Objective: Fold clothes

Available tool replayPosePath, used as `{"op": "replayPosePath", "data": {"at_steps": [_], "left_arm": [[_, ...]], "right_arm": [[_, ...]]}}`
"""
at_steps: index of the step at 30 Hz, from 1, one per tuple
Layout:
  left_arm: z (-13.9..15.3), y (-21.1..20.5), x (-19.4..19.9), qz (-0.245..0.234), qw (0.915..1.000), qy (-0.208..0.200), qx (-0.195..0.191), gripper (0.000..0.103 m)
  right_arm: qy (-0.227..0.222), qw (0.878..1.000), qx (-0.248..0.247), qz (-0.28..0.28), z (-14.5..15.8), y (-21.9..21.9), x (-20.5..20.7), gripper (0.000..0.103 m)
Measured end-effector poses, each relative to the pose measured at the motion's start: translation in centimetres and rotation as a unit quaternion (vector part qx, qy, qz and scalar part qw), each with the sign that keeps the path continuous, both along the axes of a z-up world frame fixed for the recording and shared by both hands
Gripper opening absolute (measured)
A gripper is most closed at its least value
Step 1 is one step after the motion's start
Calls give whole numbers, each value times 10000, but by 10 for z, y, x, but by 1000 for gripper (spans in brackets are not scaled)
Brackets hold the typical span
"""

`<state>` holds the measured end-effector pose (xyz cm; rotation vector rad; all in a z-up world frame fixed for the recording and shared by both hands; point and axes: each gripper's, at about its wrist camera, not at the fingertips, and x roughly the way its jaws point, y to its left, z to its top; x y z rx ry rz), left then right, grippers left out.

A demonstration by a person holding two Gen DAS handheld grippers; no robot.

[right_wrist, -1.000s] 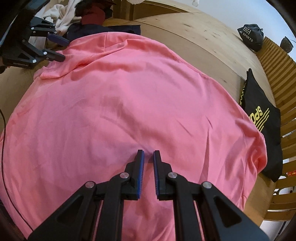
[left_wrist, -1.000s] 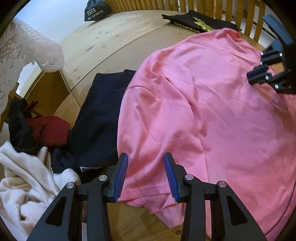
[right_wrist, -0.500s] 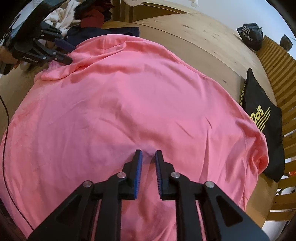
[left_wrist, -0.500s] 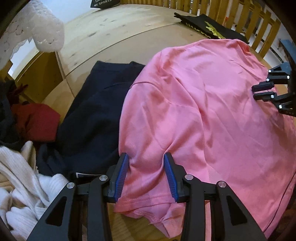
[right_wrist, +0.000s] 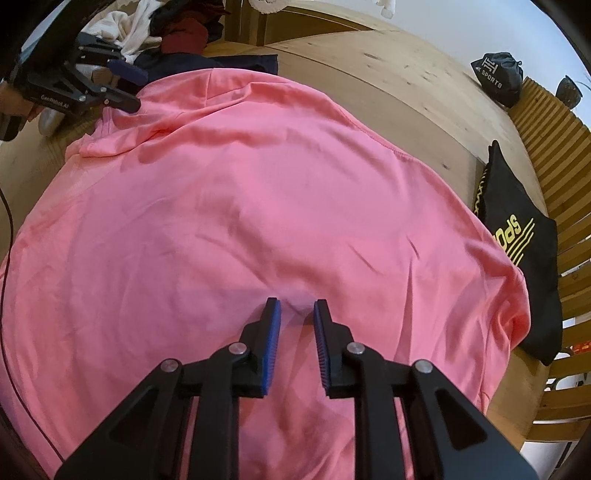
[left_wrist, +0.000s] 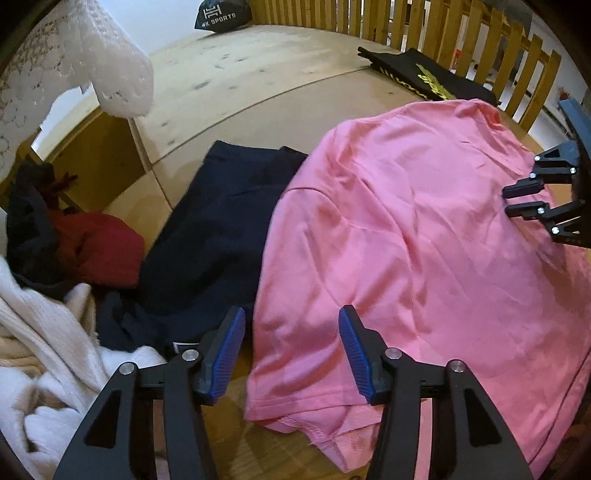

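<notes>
Wooden boards (left_wrist: 258, 70) run under everything I can see, with a slatted railing (left_wrist: 424, 26) along the far edge. I count one pink shirt (left_wrist: 424, 240), one navy garment (left_wrist: 218, 236) just beside it, one folded black piece with yellow lettering (right_wrist: 517, 243) by the railing, one dark sports bag (left_wrist: 221, 16) far back, and a heap (left_wrist: 48, 295) of white, red and dark clothes near my left side. White lace (left_wrist: 92, 66) hangs into the upper corner of the left view.

That pink shirt lies spread across the boards, wide and softly creased, with shallow wrinkles over its middle. Its stitched hem is turned under at the near corner in the left view, and a small bunched ridge sits at one edge beside my left gripper (right_wrist: 125, 88) in the right view.

My left gripper (left_wrist: 291, 354) has its jaws opening over that near corner; the cloth lies between the blue pads without being pinched. My right gripper (right_wrist: 297, 325) is also opening, narrowly parted, its pads resting over the middle of the fabric with a little raised fold between them but not squeezed.

Both shirt edges nearest me are cut off by the frame and the gripper bodies. I can't tell what the heap's garments are, and a hand (right_wrist: 14, 103) behind the left gripper is barely visible.
</notes>
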<state>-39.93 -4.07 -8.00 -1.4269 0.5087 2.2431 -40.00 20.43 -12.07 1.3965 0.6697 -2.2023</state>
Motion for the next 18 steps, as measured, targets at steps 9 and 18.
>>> {"op": "replayPosePath", "data": {"at_steps": [9,18], "left_arm": [[6,11,16,-181,9974,582,-371,38],[-5,14,11,-266,9978,320,-525,33]], "right_arm": [[-31,9999,-107,-26,1,2,2,19],[-39,9999,-139,-45,0,3,0,19]]}}
